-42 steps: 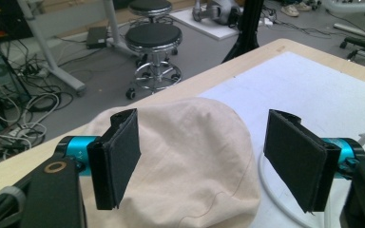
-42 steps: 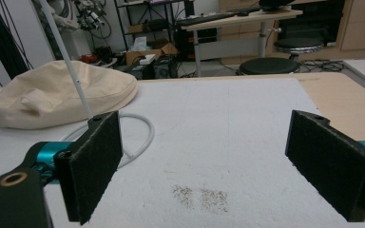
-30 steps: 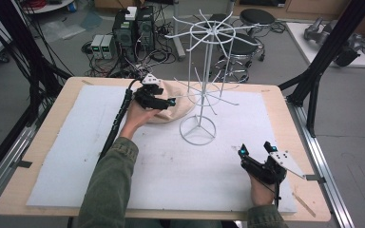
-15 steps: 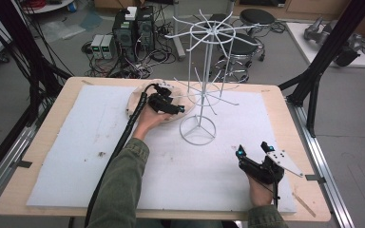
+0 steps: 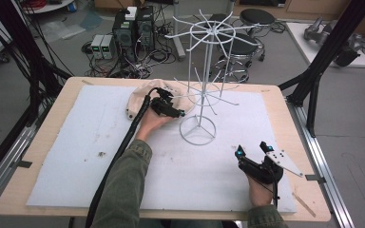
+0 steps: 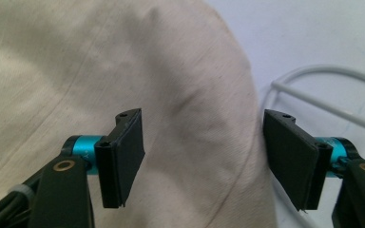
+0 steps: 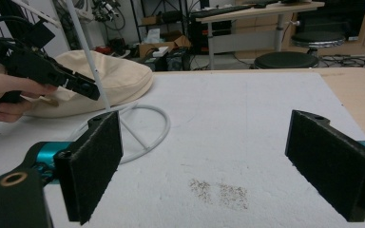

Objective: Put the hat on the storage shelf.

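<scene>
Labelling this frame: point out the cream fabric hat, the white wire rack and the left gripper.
Cream fabric hat [image 6: 76, 61], left gripper view, crown cloth.
White wire rack [image 5: 197, 129], high view, ring base.
Left gripper [image 6: 202, 161], left gripper view, between open jaws.

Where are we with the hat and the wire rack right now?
Early stage. Done: the left tool is at the cream hat, jaws open over its brim edge beside the rack's base ring. In hand: nothing gripped; the hat lies on the white mat. The right tool sits open, apart from both. Left: probably close on the hat, lift it and hang it on the rack.
</scene>
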Demonstrator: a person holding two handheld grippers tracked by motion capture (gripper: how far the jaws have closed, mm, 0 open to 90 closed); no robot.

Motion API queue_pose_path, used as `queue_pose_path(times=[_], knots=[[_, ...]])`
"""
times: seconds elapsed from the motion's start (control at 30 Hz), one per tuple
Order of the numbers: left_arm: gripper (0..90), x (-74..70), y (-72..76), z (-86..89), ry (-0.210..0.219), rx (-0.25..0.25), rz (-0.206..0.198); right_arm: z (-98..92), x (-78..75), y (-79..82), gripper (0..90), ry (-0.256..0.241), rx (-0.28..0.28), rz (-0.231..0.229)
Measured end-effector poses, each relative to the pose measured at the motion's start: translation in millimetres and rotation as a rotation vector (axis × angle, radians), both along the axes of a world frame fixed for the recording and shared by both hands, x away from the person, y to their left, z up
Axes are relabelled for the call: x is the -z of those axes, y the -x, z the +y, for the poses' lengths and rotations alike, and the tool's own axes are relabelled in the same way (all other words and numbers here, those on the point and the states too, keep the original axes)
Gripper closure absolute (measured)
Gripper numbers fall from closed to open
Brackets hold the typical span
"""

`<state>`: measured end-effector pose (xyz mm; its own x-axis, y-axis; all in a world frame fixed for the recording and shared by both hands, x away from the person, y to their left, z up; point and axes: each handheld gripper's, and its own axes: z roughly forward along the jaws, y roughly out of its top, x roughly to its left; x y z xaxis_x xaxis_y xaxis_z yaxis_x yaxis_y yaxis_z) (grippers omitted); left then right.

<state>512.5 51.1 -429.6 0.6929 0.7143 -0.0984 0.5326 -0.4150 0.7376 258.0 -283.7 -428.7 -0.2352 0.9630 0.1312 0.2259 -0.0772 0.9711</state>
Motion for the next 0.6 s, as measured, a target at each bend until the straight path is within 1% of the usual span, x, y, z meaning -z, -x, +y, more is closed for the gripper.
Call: queue_pose_path(times=[0.03, 0.1, 0.17, 0.2, 0.23, 0.3, 0.4, 0.47, 0.53, 0.57, 0.6], knots=[[32.3, 1.3, -0.6, 0.9, 0.009, 0.006, 0.016, -0.1, 0.0, 0.1, 11.2, -0.001, 0.001, 0.002], [33.2, 4.4, -1.6, 2.3, 0.006, 0.003, 0.042, -0.4, 0.0, -0.2, 11.2, -0.005, -0.001, -0.002], [32.1, 6.2, -1.8, 2.4, 0.001, 0.005, 0.048, -0.3, -0.3, 0.0, 11.2, -0.012, -0.007, -0.002], [32.1, 6.5, -1.8, 2.0, -0.005, 0.005, 0.048, -0.7, -0.2, -0.4, 11.2, -0.01, -0.009, -0.008], [32.3, 6.5, -1.6, 1.4, -0.022, 0.011, 0.042, -0.5, -0.3, -0.2, 11.2, -0.012, -0.01, -0.006], [32.4, 7.2, -1.1, 0.0, -0.025, 0.004, 0.039, -0.5, -0.2, -0.3, 11.2, -0.014, -0.011, -0.004], [32.0, 9.5, -0.2, -3.2, -0.048, -0.002, 0.03, -1.0, -0.2, -0.7, 11.2, -0.011, -0.01, -0.008], [32.3, 9.7, 0.7, -5.4, -0.065, -0.005, 0.018, -0.5, -0.1, -0.7, 11.2, -0.019, -0.008, -0.001], [34.0, 10.0, 2.0, -6.4, -0.083, -0.008, 0.001, -0.5, -0.1, -1.0, 11.2, -0.018, -0.008, -0.001], [37.0, 10.1, 2.7, -6.4, -0.088, -0.014, -0.005, -0.5, -0.1, -1.1, 11.2, -0.017, -0.008, -0.002], [37.0, 10.4, 3.0, -6.2, -0.085, -0.017, -0.007, -0.5, -0.1, -1.1, 11.2, -0.017, -0.008, -0.002]])
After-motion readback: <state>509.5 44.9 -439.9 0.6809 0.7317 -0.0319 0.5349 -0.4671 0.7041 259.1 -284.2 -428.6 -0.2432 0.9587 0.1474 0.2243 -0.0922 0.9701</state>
